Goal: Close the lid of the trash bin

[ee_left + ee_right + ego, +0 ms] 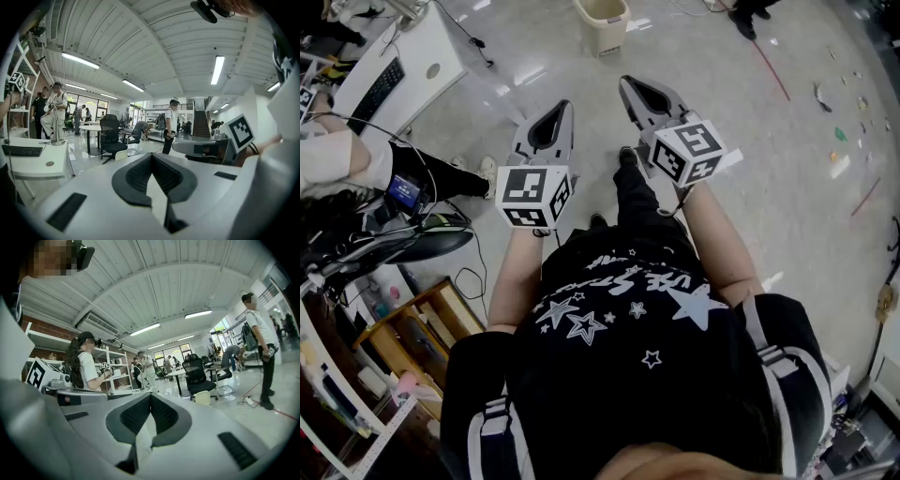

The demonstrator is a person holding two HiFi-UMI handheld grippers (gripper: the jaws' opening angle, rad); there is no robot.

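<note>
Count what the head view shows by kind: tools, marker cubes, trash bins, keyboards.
Tools: 2, the left tool and the right tool
Marker cubes: 2, the left cube and the right cube
Trash bin: 1
Keyboard: 1
Total: 6

Left tool (151, 158), jaws pressed together and empty, faces a black office chair (110, 136)

White lettering (637, 279) runs across the person's black star-printed T-shirt (675, 394) in the head view, upside down and too warped to read.
</note>
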